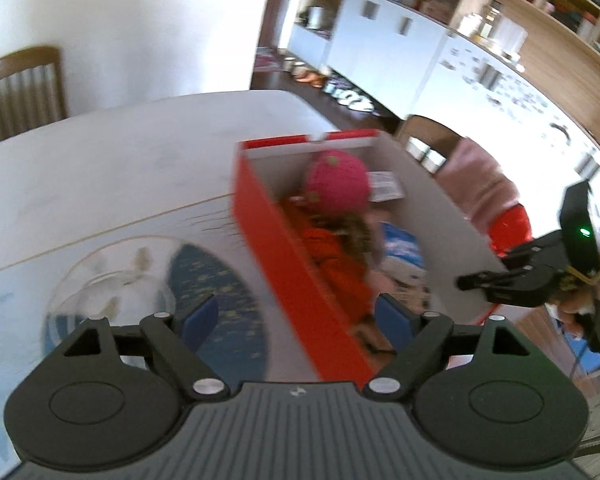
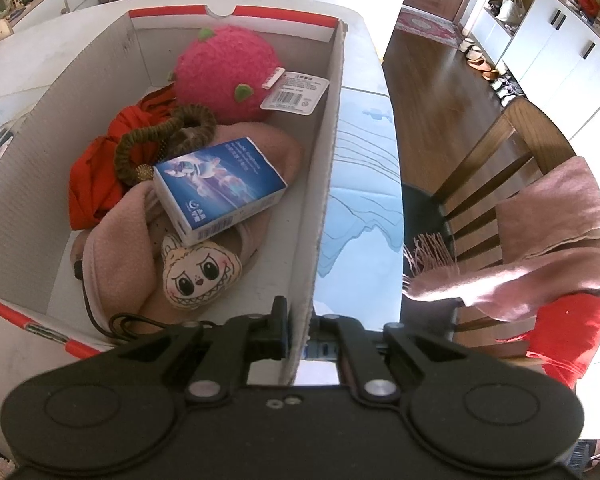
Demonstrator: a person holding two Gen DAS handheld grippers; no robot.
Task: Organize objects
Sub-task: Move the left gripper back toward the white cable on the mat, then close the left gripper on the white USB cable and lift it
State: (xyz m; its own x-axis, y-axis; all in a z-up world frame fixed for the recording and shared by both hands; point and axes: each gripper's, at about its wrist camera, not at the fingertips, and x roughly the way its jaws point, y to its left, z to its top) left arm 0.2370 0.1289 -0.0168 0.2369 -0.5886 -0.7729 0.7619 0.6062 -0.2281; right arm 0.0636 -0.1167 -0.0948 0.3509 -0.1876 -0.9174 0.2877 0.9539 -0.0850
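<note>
A red-and-white cardboard box stands on the table. Inside lie a pink plush ball with a tag, a red cloth, an olive braided ring, a small blue carton, a pink fleece piece, a cream monster-face plush and a black cable. My right gripper is shut on the box's near right wall. From the left wrist, that gripper shows at the box's white wall. My left gripper stands open above the box's red side, gripping nothing.
A wooden chair at the table's right edge carries a pink scarf and something red. A clear glass dish sits left of the box on the glossy table cover. Another chair stands beyond the table's far side.
</note>
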